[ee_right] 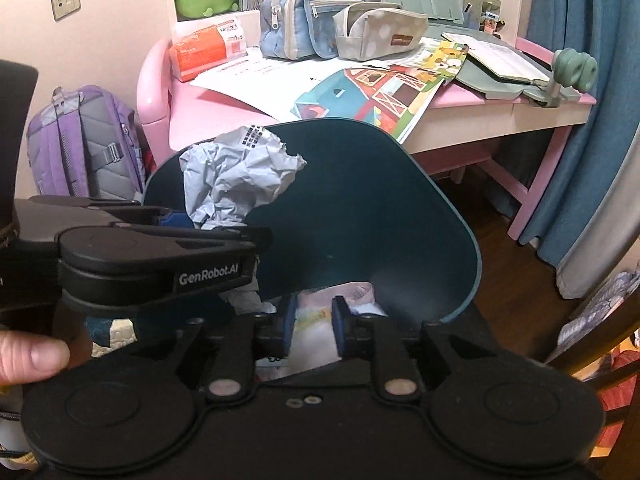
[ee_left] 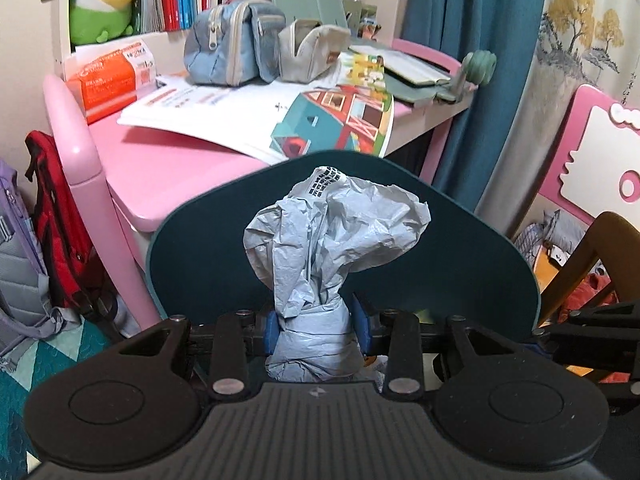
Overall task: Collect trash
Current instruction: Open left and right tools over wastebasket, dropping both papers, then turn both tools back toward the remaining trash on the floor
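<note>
My left gripper (ee_left: 316, 326) is shut on a crumpled grey paper wad (ee_left: 336, 228) and holds it upright in front of a dark teal lid (ee_left: 460, 264). The same wad shows in the right wrist view (ee_right: 236, 176), with the left gripper (ee_right: 176, 220) coming in from the left. My right gripper (ee_right: 310, 330) has its blue pads close on both sides of pale pink and white trash (ee_right: 312, 332) below the teal lid (ee_right: 360, 216); I cannot tell whether they press on it.
A pink desk (ee_left: 168, 168) stands behind, with open picture books (ee_left: 332, 120), two pencil cases (ee_left: 236, 48), an orange pack (ee_left: 108, 76) and a green clamp (ee_left: 476, 68). A purple backpack (ee_right: 88, 140) leans at the left. Blue curtain (ee_left: 472, 60) hangs at the right.
</note>
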`<act>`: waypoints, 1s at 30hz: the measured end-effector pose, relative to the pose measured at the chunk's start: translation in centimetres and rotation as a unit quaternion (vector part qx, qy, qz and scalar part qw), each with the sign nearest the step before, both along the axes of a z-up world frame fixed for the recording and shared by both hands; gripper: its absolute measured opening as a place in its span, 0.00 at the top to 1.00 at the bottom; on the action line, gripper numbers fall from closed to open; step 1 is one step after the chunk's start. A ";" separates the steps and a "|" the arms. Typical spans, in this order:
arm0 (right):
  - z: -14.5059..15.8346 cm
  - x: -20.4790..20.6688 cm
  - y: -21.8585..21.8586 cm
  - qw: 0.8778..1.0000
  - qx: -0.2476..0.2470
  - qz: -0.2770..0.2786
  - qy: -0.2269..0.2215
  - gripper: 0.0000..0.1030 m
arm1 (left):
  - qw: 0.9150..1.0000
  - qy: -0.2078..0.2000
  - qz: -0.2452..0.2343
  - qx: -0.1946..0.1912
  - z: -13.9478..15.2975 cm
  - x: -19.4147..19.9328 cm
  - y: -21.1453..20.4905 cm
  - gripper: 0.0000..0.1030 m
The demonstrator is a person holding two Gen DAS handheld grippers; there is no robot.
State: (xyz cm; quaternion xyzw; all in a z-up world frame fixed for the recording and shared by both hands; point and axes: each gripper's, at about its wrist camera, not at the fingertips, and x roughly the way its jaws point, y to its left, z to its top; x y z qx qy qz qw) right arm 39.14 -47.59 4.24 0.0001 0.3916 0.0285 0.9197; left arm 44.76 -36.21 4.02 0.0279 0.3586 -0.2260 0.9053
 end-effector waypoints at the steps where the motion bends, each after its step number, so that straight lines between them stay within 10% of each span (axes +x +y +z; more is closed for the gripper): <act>1: 0.0 0.0 0.0 1.000 0.000 0.000 0.002 0.77 | 1.000 0.003 0.000 -0.001 -0.1 0.0 0.0 0.64; 9: 0.4 -0.7 0.3 1.000 -0.006 0.004 0.000 0.64 | 1.000 0.007 0.002 -0.006 0.0 -0.5 -0.2 0.37; 30: 5.0 -7.2 5.8 0.997 -0.002 0.056 -0.053 0.51 | 0.999 -0.041 0.026 -0.020 4.8 -7.7 7.4 0.29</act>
